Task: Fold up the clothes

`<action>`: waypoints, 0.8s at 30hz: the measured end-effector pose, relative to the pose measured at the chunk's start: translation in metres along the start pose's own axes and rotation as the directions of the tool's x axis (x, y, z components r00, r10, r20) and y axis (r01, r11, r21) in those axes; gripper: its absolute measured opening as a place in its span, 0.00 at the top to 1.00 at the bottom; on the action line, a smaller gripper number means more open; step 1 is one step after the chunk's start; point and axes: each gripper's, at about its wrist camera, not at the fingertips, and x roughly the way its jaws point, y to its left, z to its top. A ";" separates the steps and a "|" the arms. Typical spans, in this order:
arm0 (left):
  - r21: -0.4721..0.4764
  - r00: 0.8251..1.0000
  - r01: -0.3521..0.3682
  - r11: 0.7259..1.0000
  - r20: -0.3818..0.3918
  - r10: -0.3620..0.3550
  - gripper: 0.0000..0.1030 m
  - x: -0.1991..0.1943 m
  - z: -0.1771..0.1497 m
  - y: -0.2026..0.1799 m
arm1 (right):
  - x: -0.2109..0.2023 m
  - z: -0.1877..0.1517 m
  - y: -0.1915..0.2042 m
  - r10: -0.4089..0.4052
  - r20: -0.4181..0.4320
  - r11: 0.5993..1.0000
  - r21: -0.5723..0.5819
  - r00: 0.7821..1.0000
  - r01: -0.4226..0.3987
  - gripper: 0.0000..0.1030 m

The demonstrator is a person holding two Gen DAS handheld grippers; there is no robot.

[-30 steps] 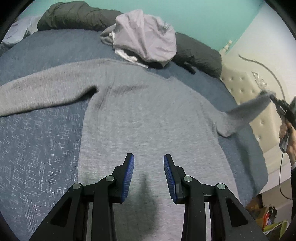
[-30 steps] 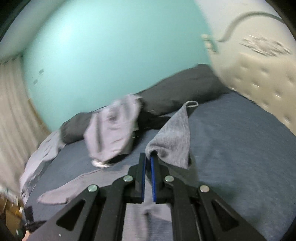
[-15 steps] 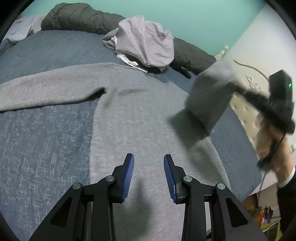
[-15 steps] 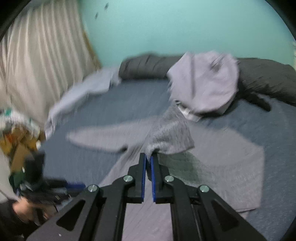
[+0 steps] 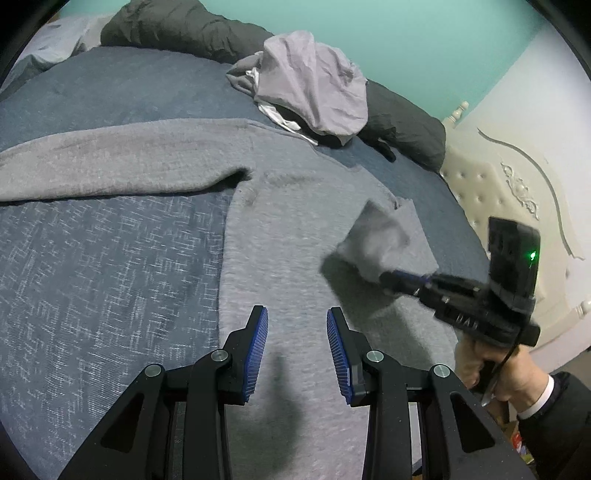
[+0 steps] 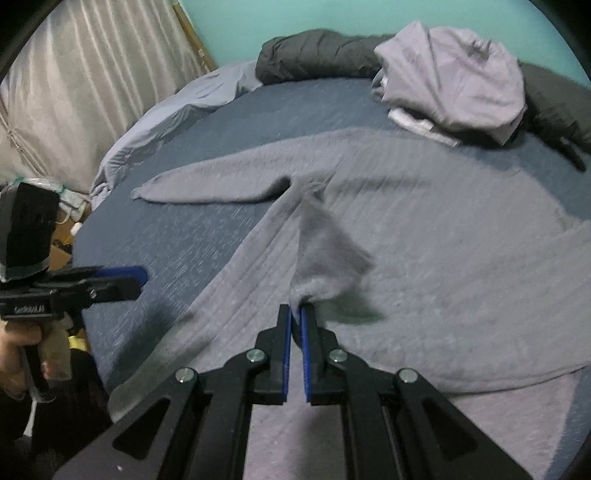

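Bed [image 5: 110,258]: covered by a dark blue textured blanket, it fills most of both views; a cream tufted headboard [image 5: 480,184] stands at the right edge of the left wrist view.
Wall [image 5: 406,37]: turquoise, behind the bed.
Curtain [image 6: 74,74]: pale and pleated, at the far left of the right wrist view.
Grey sweater [image 5: 288,229]: lies flat on the bed with its body running toward the cameras; one sleeve [image 5: 110,166] stretches straight out across the blanket, the other sleeve [image 6: 325,254] is lifted and brought over the sweater's body.
Dark bedding roll [image 5: 177,26]: lies along the far edge of the bed, under the wall.
Lilac garment [image 5: 314,88]: crumpled in a heap against the dark roll, with a bit of white cloth showing beneath it, beyond the sweater's shoulder line.
Pale blue sheet [image 6: 166,122]: bunched at the bed's far left corner beside the curtain.
Right tongs [image 6: 295,314]: pressed together on the end of the lifted sleeve, which hangs blurred above the sweater's body and casts a shadow on it; a hand [image 5: 491,369] in a dark sleeve with a white cuff grips the handle.
Left tongs [image 5: 297,325]: spread apart, holding nothing, hovering above the lower part of the sweater's body near its edge.
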 end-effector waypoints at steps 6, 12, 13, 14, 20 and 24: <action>-0.015 1.000 0.019 1.000 -0.016 -0.019 0.65 0.011 0.003 0.000 | 0.007 -0.011 0.005 0.037 -0.041 0.999 -0.006 0.998 -0.037 0.89; -0.001 0.997 0.024 1.000 -0.070 -0.024 0.65 0.034 0.006 -0.004 | -0.014 -0.016 -0.021 0.005 -0.013 0.998 0.062 1.000 -0.004 0.87; 0.006 0.996 0.028 1.000 -0.081 -0.027 0.65 0.040 0.007 -0.006 | -0.020 -0.018 -0.030 -0.003 -0.009 0.996 0.086 1.000 0.004 0.86; 0.012 0.995 0.034 0.999 -0.092 -0.033 0.65 0.047 0.008 -0.006 | -0.026 -0.020 -0.041 -0.011 -0.004 0.993 0.115 1.000 0.011 0.86; 0.098 0.983 0.000 0.995 -0.184 0.018 0.64 0.097 0.016 -0.009 | -0.066 -0.043 -0.087 -0.037 0.055 0.974 0.223 0.998 0.024 0.84; 0.135 0.977 -0.037 0.990 -0.204 0.064 0.54 0.112 0.016 -0.007 | -0.075 -0.054 -0.102 -0.044 0.065 0.968 0.251 0.997 0.027 0.84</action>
